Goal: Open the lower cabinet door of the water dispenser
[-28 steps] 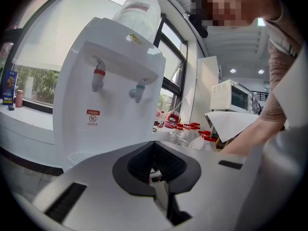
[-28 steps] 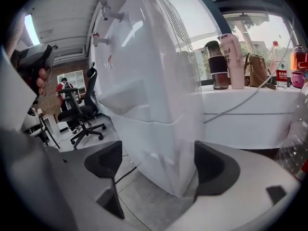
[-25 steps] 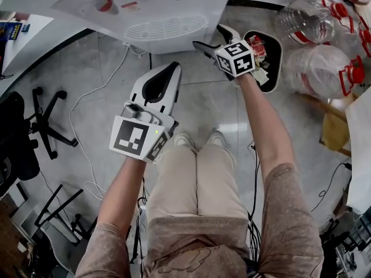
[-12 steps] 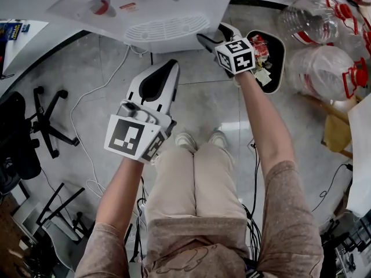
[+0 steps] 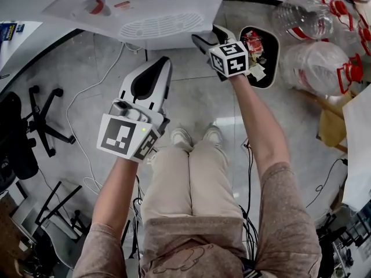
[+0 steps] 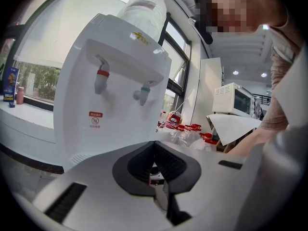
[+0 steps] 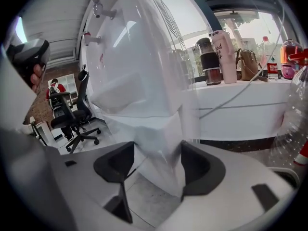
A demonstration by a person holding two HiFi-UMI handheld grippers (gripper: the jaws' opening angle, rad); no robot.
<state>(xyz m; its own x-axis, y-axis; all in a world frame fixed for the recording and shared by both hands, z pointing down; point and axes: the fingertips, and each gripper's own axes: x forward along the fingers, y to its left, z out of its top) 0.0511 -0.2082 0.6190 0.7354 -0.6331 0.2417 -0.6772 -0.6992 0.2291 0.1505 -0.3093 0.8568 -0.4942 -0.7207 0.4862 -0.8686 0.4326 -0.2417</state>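
The white water dispenser (image 5: 162, 7) stands at the top of the head view, seen from above with its grille (image 5: 159, 26). My right gripper (image 5: 208, 35) reaches in at its lower right side. In the right gripper view the edge of the lower cabinet door (image 7: 154, 129) fills the gap of my right gripper (image 7: 158, 158), whose jaws are closing on it. My left gripper (image 5: 161, 62) hangs in front of the dispenser, shut and holding nothing. The left gripper view shows my left gripper (image 6: 155, 142) and, past it, the dispenser front (image 6: 110, 105) with its red tap (image 6: 102, 76) and blue tap (image 6: 143, 91).
A black bin full of rubbish (image 5: 272, 68) sits just right of my right gripper. Large empty water bottles (image 5: 322, 68) lie further right. An office chair (image 5: 35, 120) and a white cable (image 5: 98, 80) are on the floor at left. The person's shoes (image 5: 197, 136) are below.
The right gripper's jaws have narrowed around the door edge and the hand has edged closer to the dispenser. The left gripper has drifted slightly to the left.
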